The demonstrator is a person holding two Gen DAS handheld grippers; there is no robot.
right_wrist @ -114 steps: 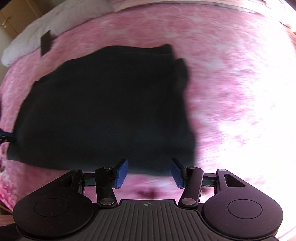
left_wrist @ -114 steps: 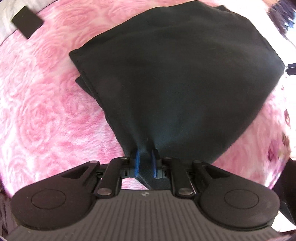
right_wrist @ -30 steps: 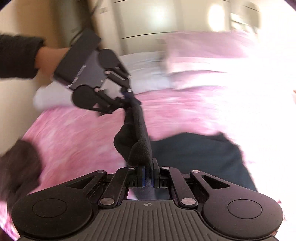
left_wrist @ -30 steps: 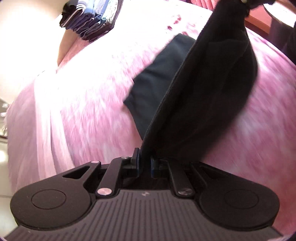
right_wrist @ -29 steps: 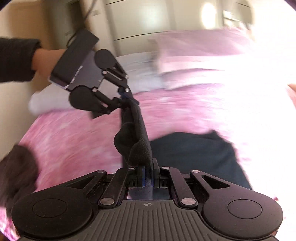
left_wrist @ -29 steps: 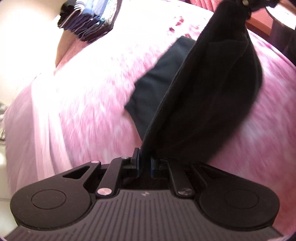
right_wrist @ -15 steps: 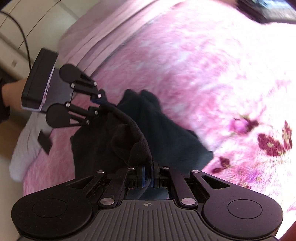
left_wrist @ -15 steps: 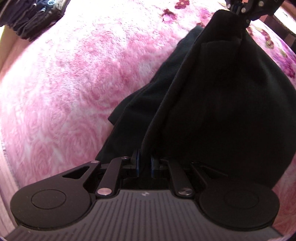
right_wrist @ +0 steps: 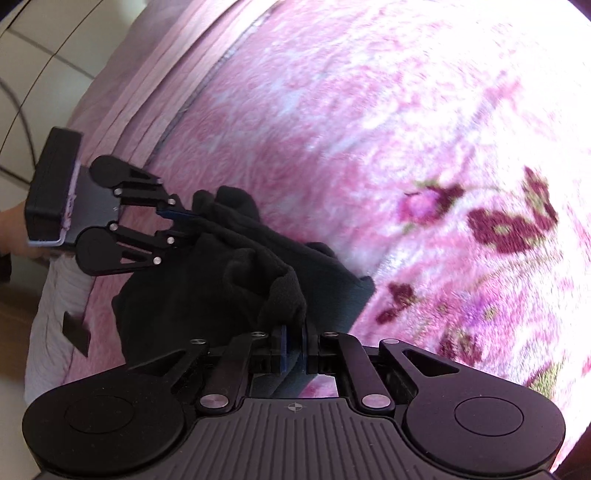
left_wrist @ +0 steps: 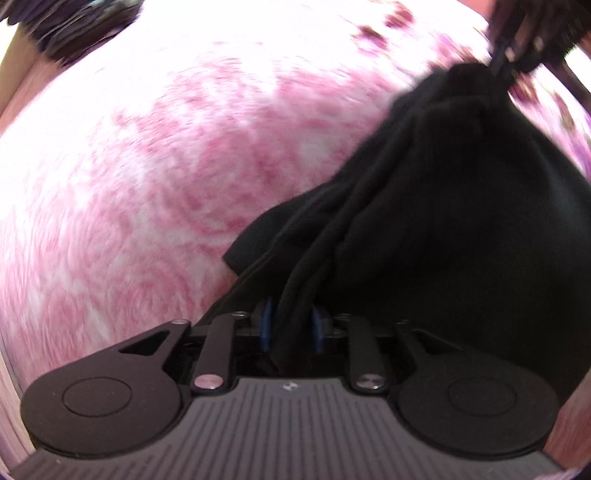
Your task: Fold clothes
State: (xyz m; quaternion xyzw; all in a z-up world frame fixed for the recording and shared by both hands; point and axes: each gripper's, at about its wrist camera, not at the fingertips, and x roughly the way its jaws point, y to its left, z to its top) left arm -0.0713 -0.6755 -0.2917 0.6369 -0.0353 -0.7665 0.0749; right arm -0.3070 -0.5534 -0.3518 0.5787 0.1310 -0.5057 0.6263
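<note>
- I am pinching the garment (left_wrist: 461, 221) in my left gripper (left_wrist: 290, 328), jaws slightly parted around it.
- My right gripper (right_wrist: 293, 345) is clamping the garment's other end, bunched between both above the bed (right_wrist: 369, 129).

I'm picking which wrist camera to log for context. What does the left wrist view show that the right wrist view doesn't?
Only the left wrist view shows a stack of folded dark clothes at the far edge of the bed.

Only the right wrist view shows a small black rectangle lying on a white pillow, a pale tiled wall, and the whole left claw with the person's hand behind it.

Both show the black garment held between the two claws, with the right claw shut on it, over the pink floral blanket.
</note>
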